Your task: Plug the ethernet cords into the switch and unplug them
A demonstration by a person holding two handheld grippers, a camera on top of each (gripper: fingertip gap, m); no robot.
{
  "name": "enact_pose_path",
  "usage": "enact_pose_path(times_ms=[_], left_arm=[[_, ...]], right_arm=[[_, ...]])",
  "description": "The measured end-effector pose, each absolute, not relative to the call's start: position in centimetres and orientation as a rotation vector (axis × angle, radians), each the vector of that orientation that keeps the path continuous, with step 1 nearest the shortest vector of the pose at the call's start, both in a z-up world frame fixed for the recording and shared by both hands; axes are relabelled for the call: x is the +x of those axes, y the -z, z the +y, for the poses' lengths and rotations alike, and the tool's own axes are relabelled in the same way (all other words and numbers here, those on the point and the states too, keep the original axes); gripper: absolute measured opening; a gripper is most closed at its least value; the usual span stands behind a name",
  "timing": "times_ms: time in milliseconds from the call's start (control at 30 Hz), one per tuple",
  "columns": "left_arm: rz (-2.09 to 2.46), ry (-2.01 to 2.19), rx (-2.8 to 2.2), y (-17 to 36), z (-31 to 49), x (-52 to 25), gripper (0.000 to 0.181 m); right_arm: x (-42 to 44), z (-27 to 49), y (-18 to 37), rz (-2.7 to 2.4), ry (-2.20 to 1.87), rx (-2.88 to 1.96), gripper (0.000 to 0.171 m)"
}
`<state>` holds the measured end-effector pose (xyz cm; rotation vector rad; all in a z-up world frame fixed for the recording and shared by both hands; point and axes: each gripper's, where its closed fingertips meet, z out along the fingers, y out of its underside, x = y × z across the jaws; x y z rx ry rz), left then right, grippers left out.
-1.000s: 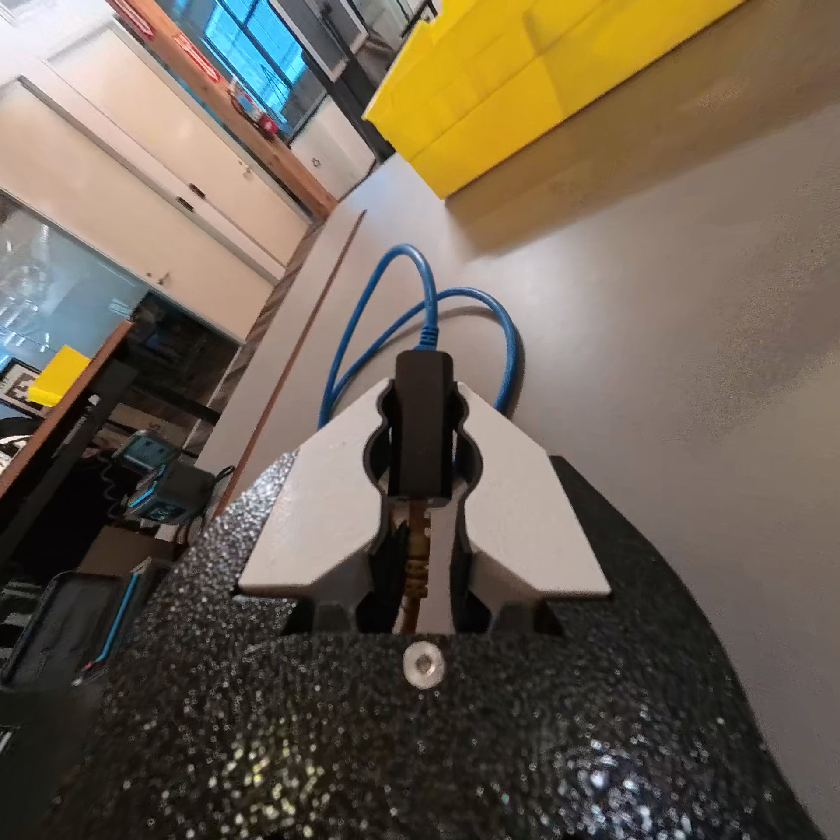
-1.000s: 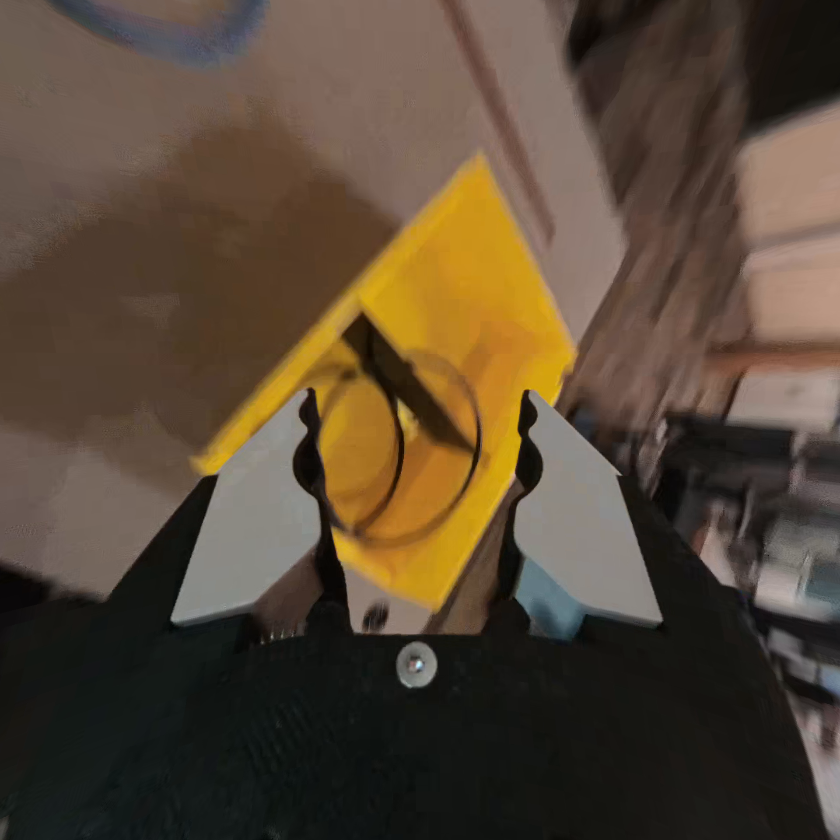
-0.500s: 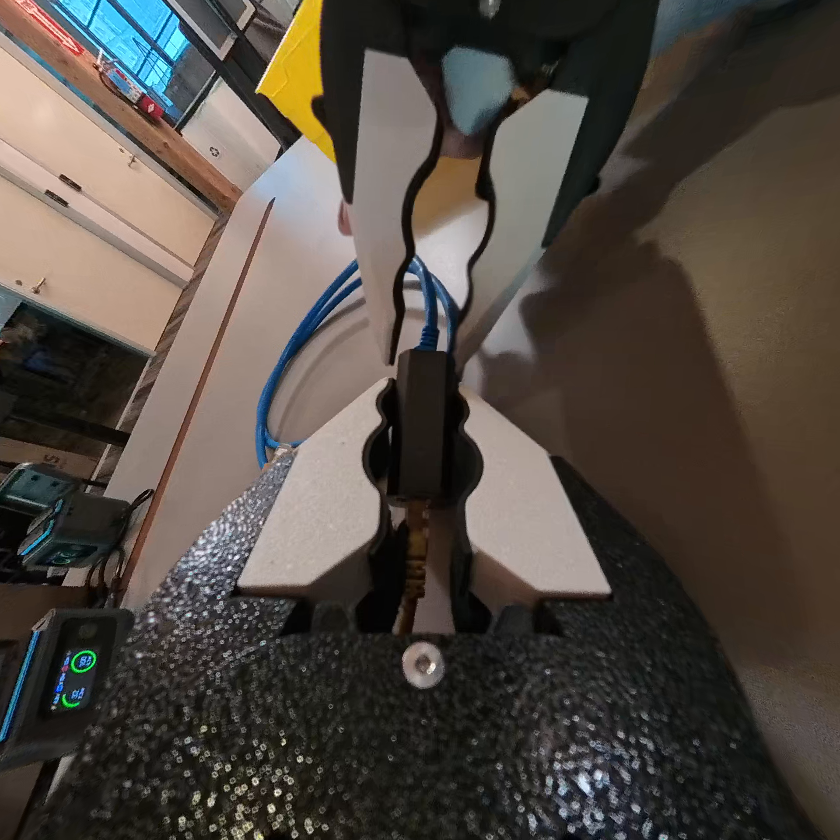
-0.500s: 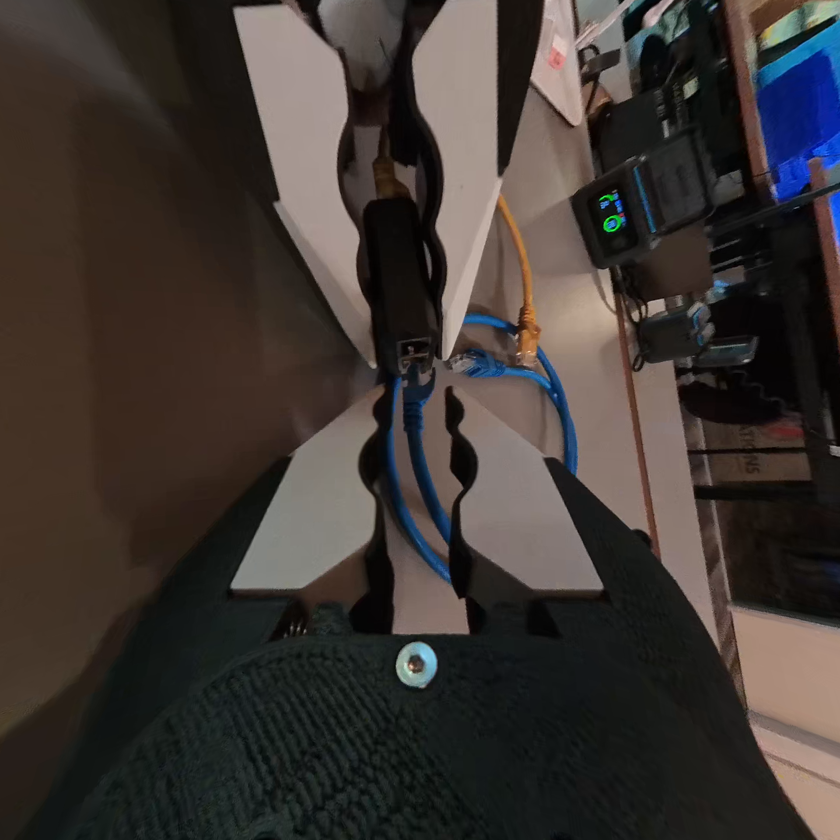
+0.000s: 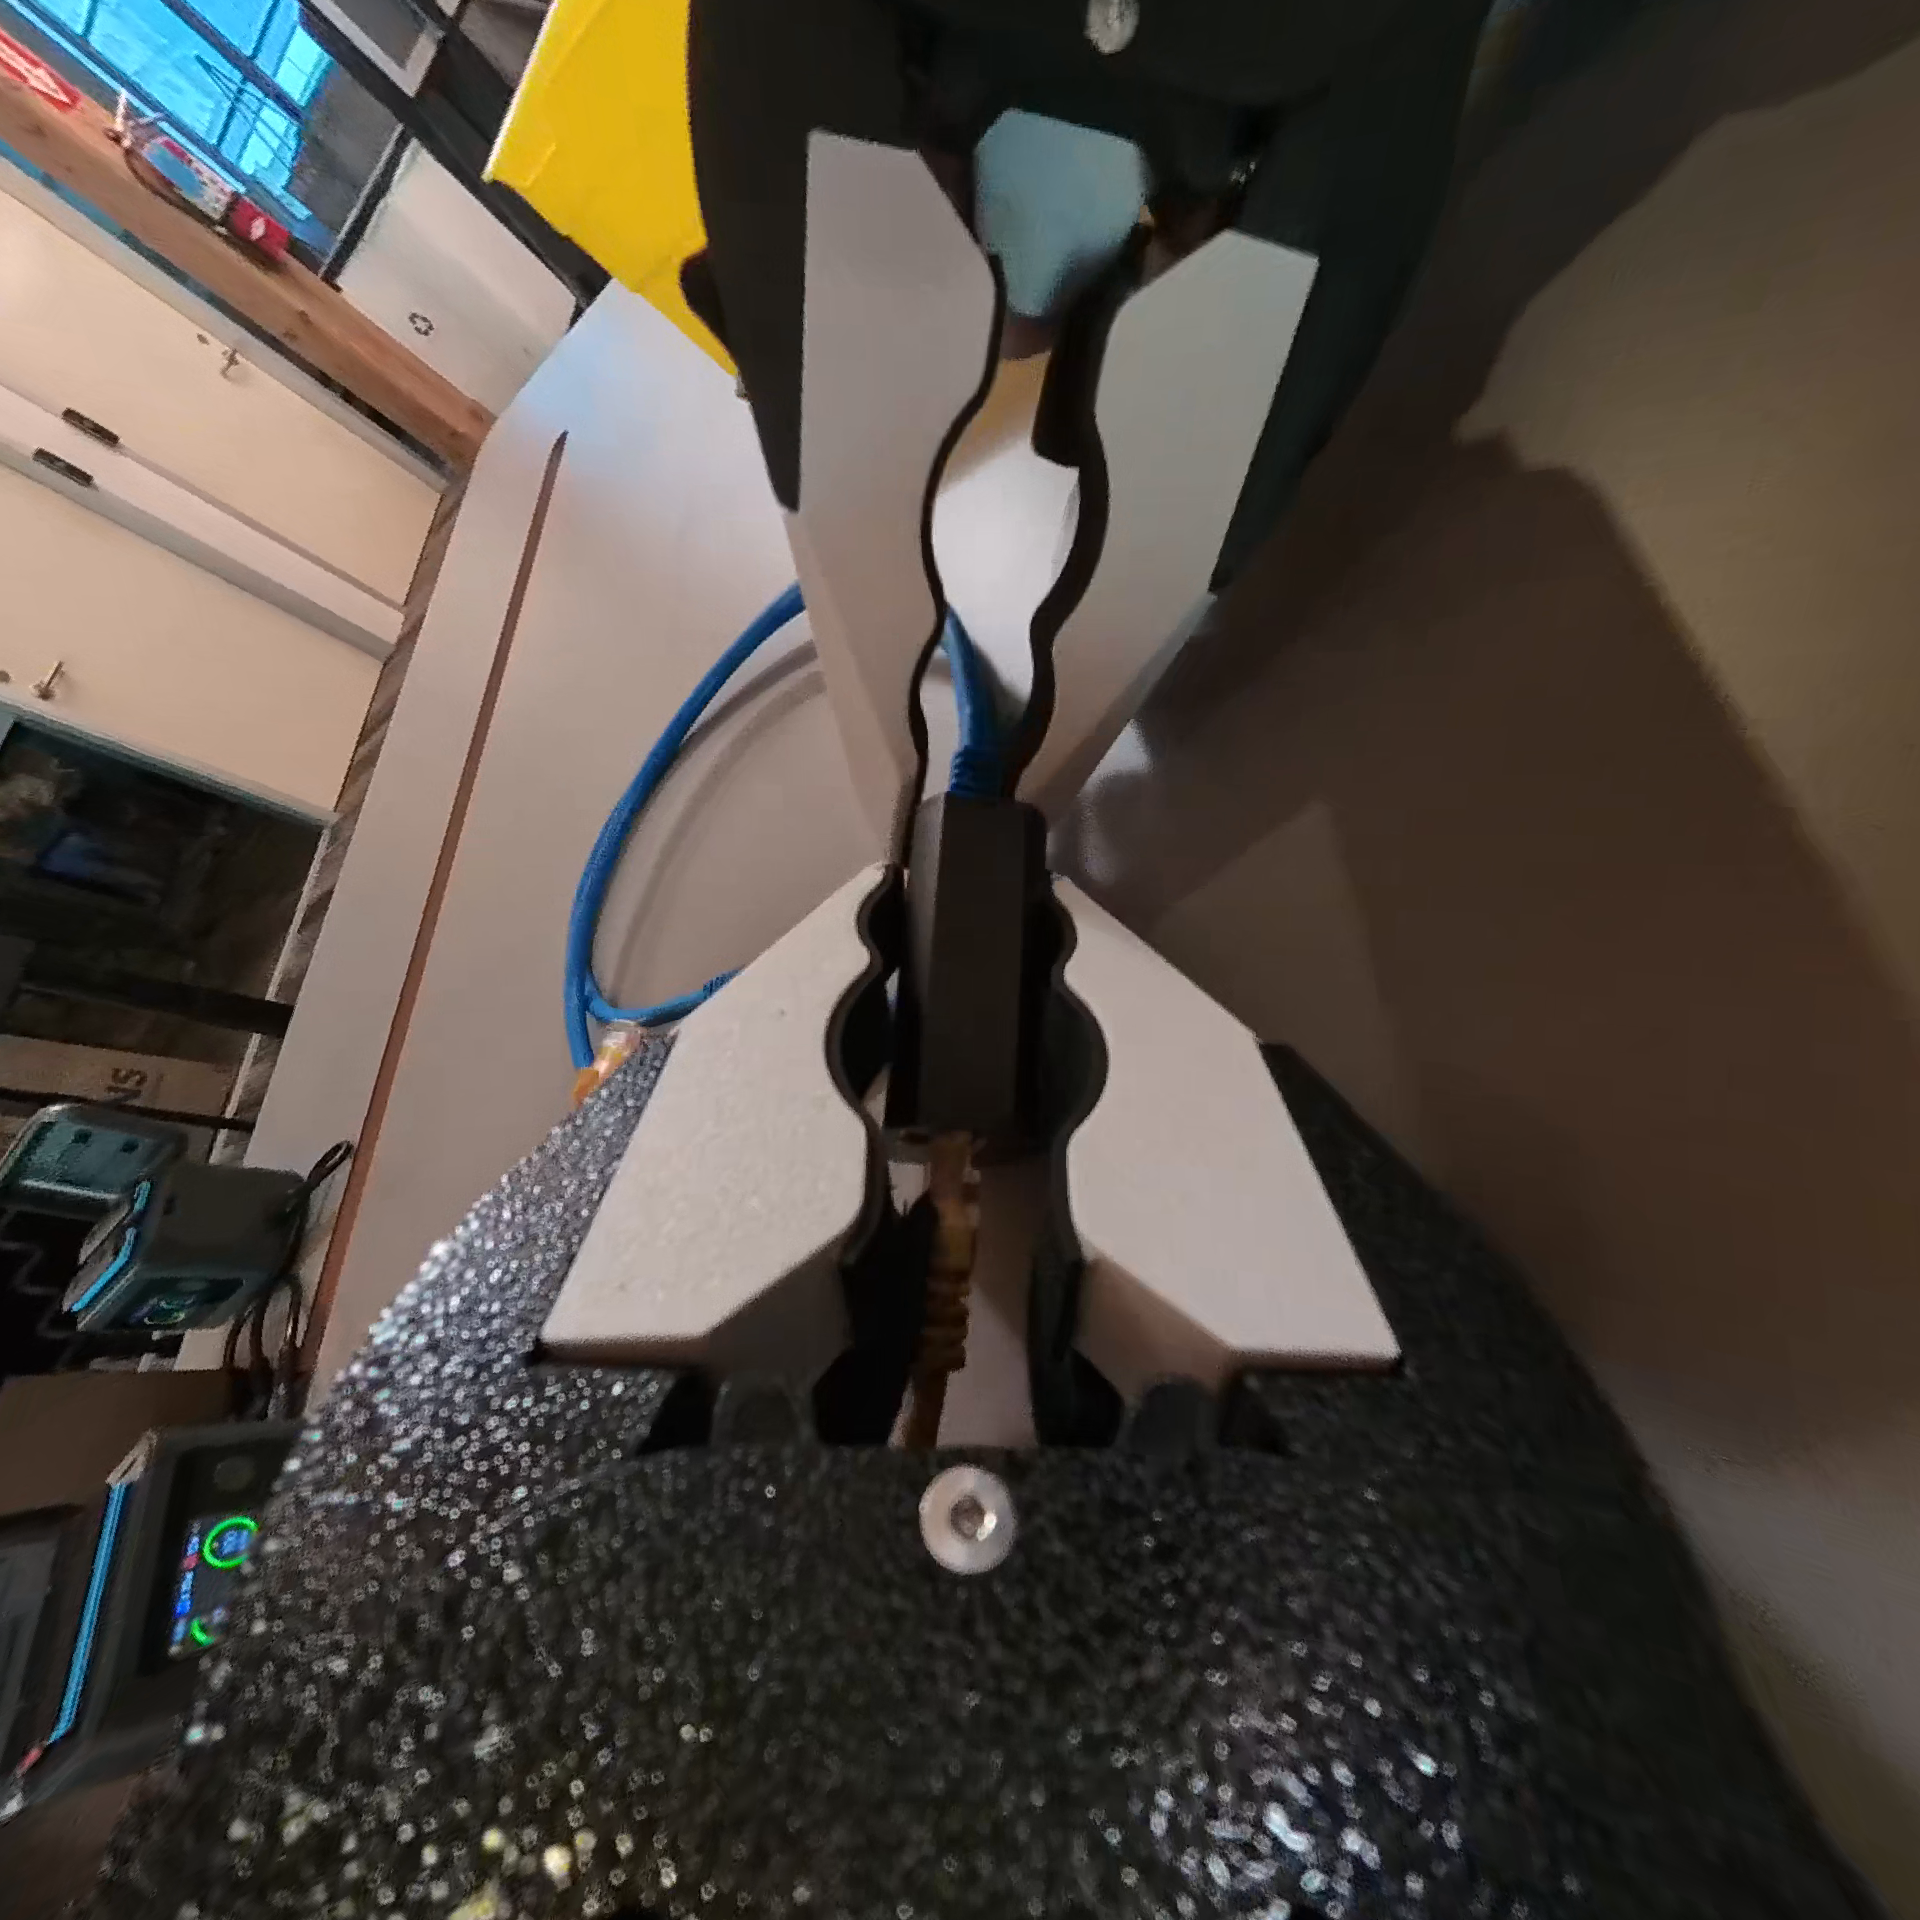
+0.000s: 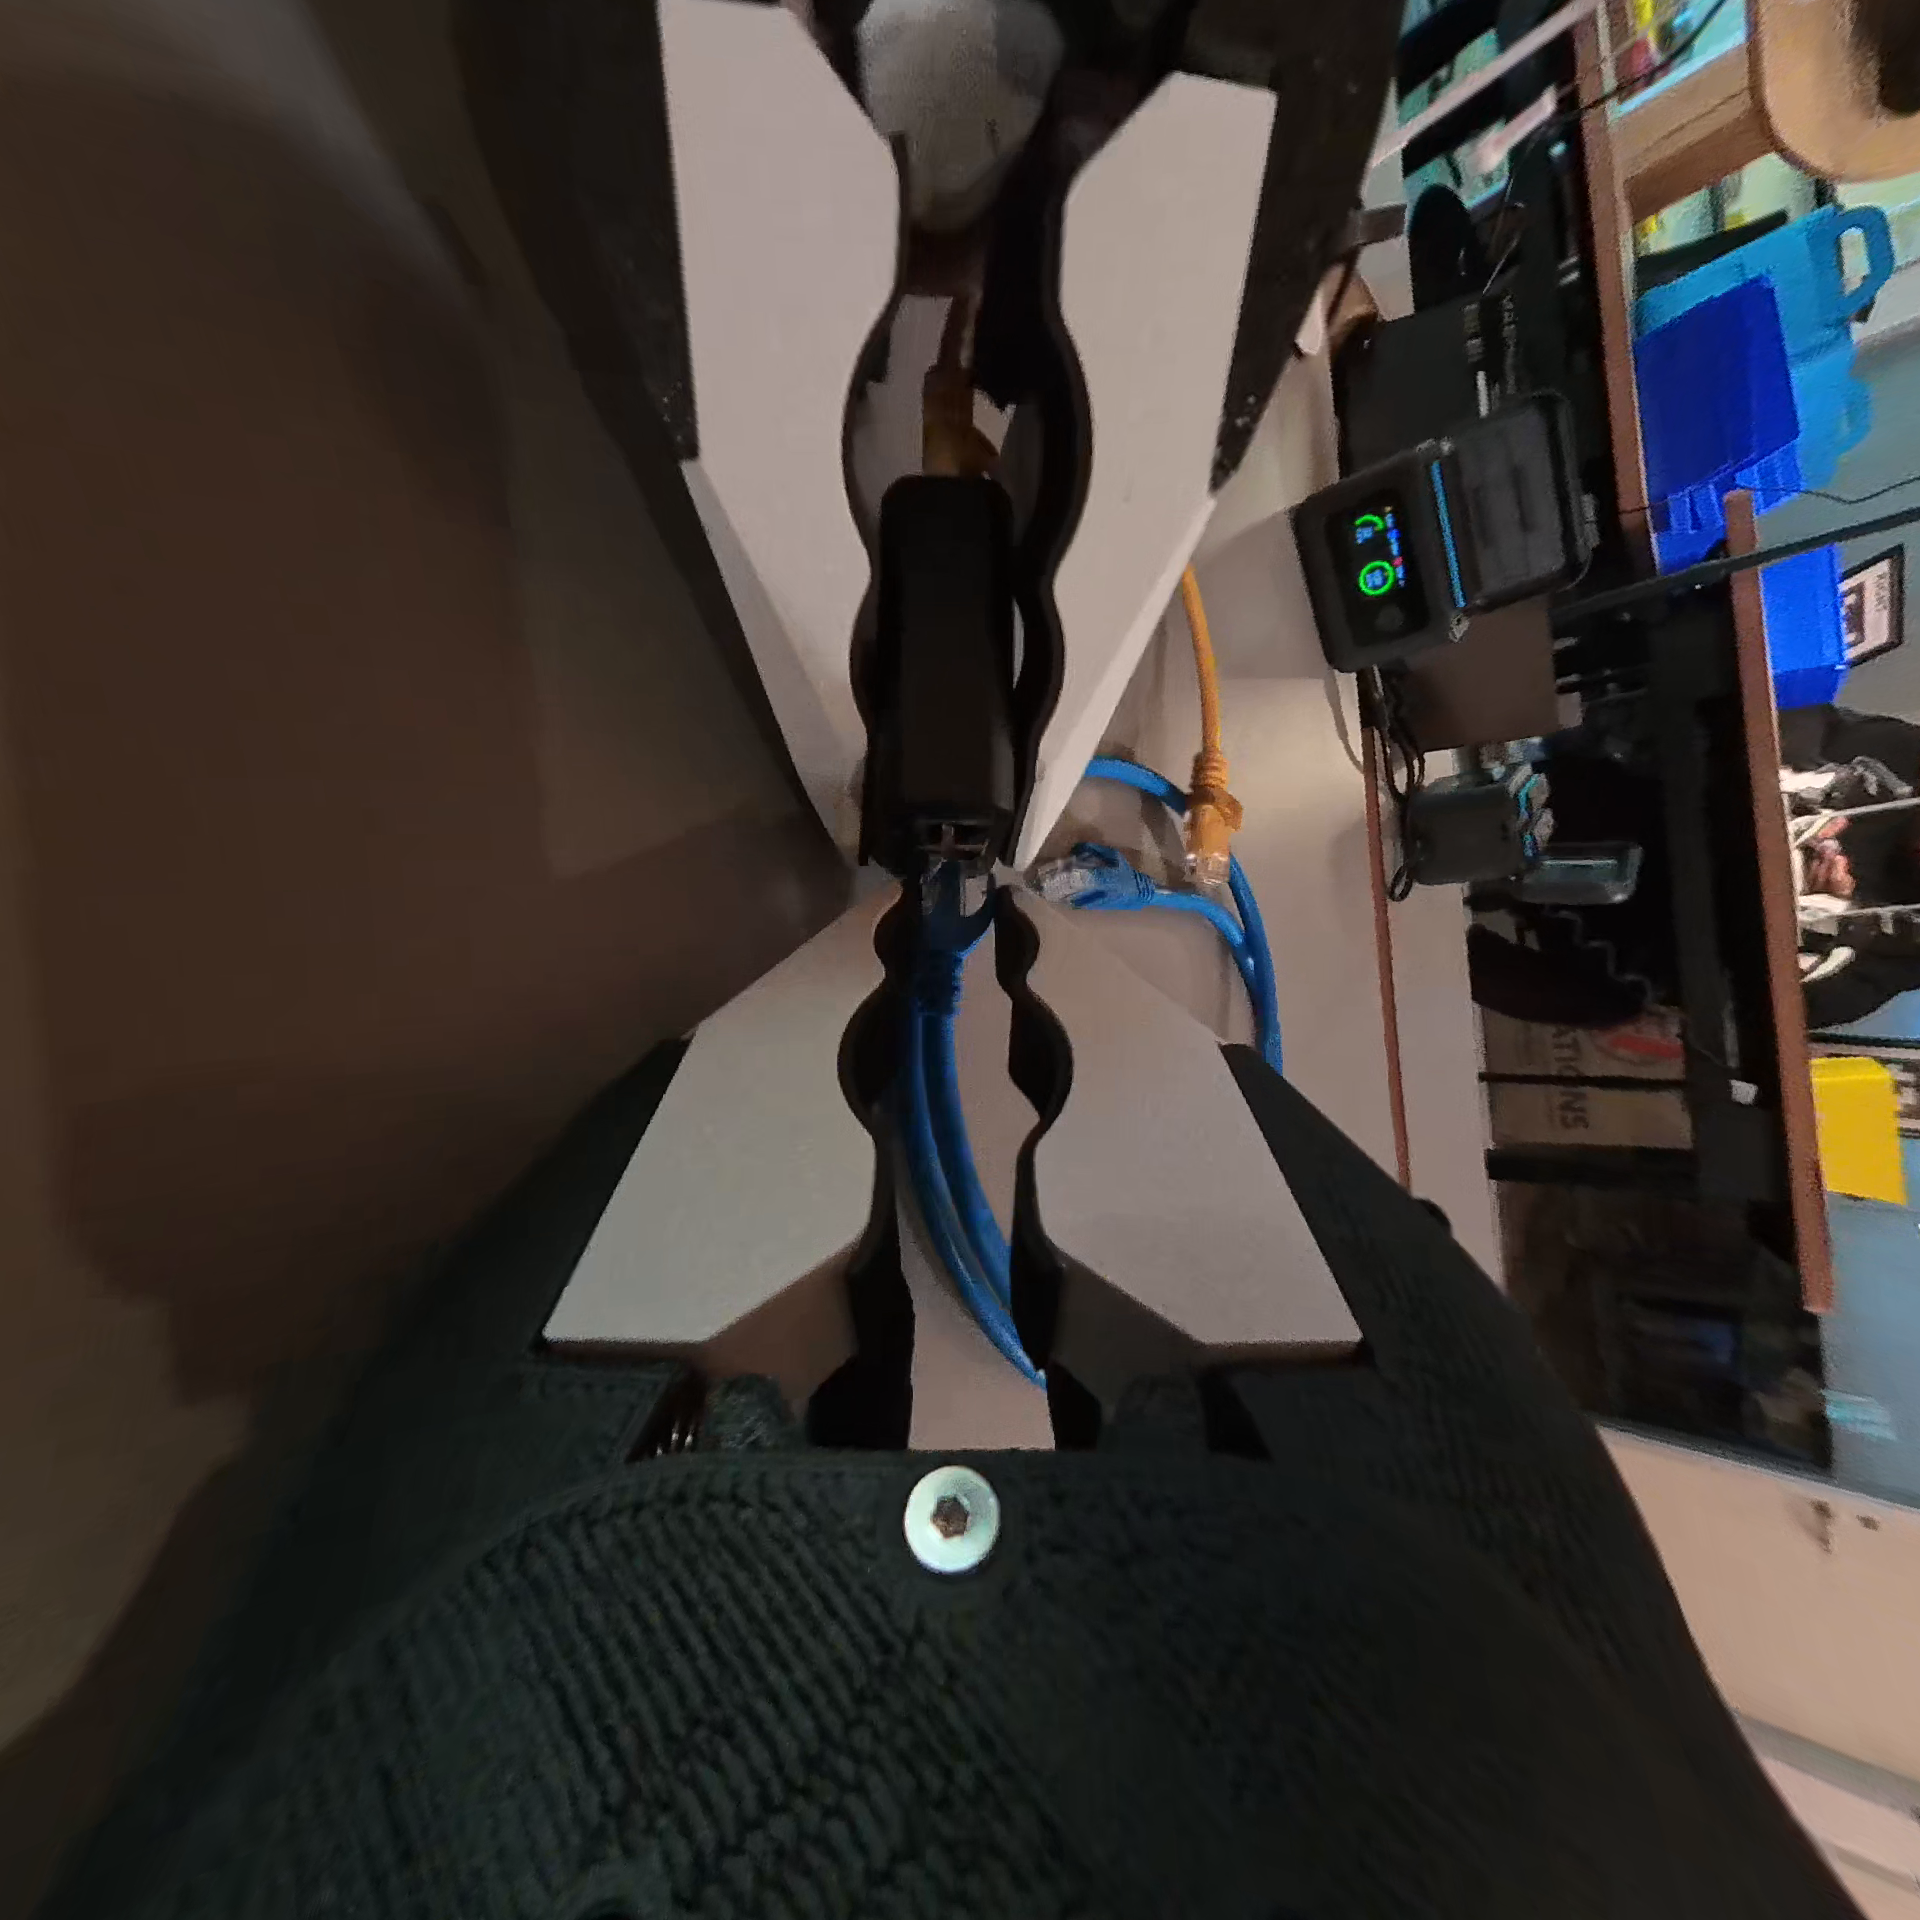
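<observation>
Since half a second ago the right claw [image 6: 951, 914] has closed in around the blue cord [image 6: 940, 977] at the switch [image 5: 971, 971]. Blue and orange cord [image 5: 951, 1226] both sit plugged in, so unplugging remains. Its jaws look nearly closed on the blue plug, though contact is unclear. Clamped on the switch above the desk [image 5: 665, 520], the left claw [image 5: 971, 914] holds firm.

We see a black switch [image 5: 971, 971] between our left gripper's [image 5: 971, 883] pale grey fingers [image 5: 748, 1153], its body speckled glittering black. A blue cord [image 6: 951, 1101] runs between our right gripper's [image 6: 945, 904] grey fingers [image 6: 1174, 1174]; that body is matte ribbed black. At two o'clock lies an orange cord [image 6: 1205, 707]. A yellow bin [image 5: 613, 166] sits at eleven o'clock on the grey table [image 5: 665, 499].
</observation>
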<state>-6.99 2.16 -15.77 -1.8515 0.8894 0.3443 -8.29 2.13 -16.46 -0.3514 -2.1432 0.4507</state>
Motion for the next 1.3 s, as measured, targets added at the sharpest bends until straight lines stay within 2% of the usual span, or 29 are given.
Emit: enact_pose_path(times_ms=[33, 167, 467, 600, 667, 733, 833, 967, 1067, 1167, 1300], left_arm=[[0.884, -0.337, -1.853, 15.7, 2.2, -7.0, 0.023], [0.947, -0.338, -1.821, 15.7, 1.9, -6.8, 0.023], [1.158, -0.395, -1.745, 15.6, 1.0, -5.1, 0.022], [1.095, -0.298, -1.685, 13.6, 0.8, -4.0, 0.021], [1.043, -0.361, -1.774, 13.9, 0.3, -6.5, 0.022], [0.909, -0.273, -1.703, 11.8, 0.0, -7.3, 0.021], [0.770, -0.444, -1.632, 9.2, 1.3, -8.4, 0.022], [0.599, -0.683, -1.565, 8.4, 1.1, -11.5, 0.022], [0.496, -0.674, -1.534, 7.4, 0.6, -12.6, 0.021], [0.505, -0.685, -1.543, 7.9, 0.7, -12.8, 0.022], [0.528, -0.644, -1.557, 8.4, 1.0, -12.1, 0.022]], right_arm=[[-8.3, 2.1, 16.5, -2.145, -0.434, -0.330, 0.012], [-8.0, 1.9, 16.6, -2.216, -0.302, -0.198, 0.011], [-5.6, 1.1, 16.6, -2.357, 0.197, 0.448, 0.009], [-4.2, 0.9, 14.2, -2.392, 0.142, 0.446, 0.008], [-2.6, 3.2, 13.4, -2.486, 0.177, 0.367, 0.010], [-1.2, 5.4, 12.1, -2.519, 0.105, 0.221, 0.010], [-0.9, 6.8, 6.6, -2.436, -0.090, -0.065, 0.011], [0.3, 9.9, -5.5, -2.155, -0.244, -0.287, 0.011], [3.0, 12.1, -13.1, -2.028, -0.227, -0.348, 0.011], [5.8, 14.5, -18.0, -1.977, -0.148, -0.412, 0.011], [8.8, 18.3, -21.1, -1.913, -0.037, -0.509, 0.011]])
